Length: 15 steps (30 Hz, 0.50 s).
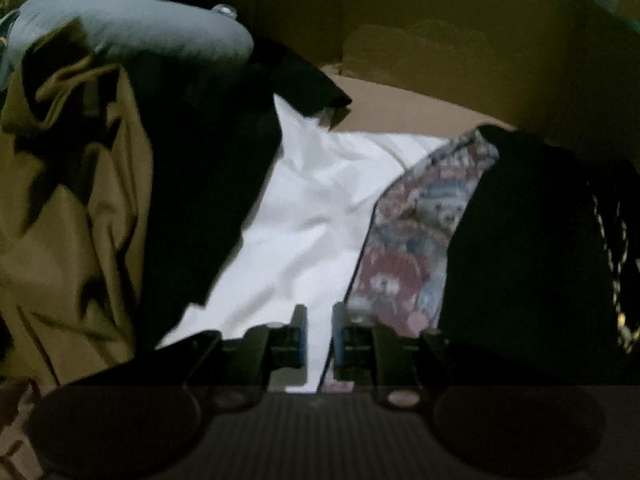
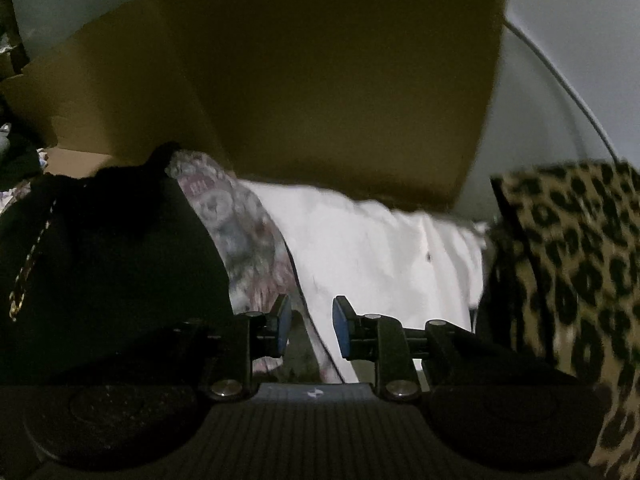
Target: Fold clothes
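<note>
A white garment lies in a pile of clothes inside a cardboard box. My left gripper sits low over it, its blue pads drawn close with white cloth filling the narrow gap. To its right lie a bear-patterned cloth and a black garment with a gold chain. In the right wrist view my right gripper hovers partly open over the seam where the patterned cloth meets the white garment. Nothing is pinched between its pads. Both views are blurred.
A tan garment, another black one and a grey one are heaped on the left. The brown box wall rises close ahead. A leopard-print cloth hangs at the right. The black chained garment lies at the left.
</note>
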Tool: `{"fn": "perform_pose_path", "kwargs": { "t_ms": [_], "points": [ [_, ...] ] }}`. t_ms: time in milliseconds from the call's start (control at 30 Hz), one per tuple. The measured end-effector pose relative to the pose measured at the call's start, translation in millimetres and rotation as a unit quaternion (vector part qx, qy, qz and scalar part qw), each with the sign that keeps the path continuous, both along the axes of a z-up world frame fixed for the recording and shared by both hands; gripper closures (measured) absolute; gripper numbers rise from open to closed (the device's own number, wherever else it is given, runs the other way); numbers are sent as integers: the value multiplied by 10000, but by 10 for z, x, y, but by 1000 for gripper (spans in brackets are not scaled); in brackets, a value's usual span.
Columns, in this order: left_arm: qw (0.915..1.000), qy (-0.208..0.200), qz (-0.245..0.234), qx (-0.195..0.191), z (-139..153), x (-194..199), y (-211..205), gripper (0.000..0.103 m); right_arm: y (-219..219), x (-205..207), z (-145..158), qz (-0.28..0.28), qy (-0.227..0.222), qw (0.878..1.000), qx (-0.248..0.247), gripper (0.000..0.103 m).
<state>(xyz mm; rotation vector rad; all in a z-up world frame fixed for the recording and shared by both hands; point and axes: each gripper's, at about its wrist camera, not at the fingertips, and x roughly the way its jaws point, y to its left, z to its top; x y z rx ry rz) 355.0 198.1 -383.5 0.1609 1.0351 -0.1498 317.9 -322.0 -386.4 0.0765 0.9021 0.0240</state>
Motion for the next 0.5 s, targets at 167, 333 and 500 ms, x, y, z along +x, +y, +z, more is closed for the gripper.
{"fn": "perform_pose_path", "kwargs": {
  "t_ms": [167,333,500],
  "points": [
    [10000,-49,-18,-69,16,-125,12,85,57,-166,-37,100,-25,9999,-11,73],
    [9999,-10,-39,-148,101,-246,67,80,89,-384,81,154,-151,9997,-92,68],
    [9999,108,-104,-52,30,-401,164,80,25,-665,163,21,-90,9999,-77,68]
  ]
}}
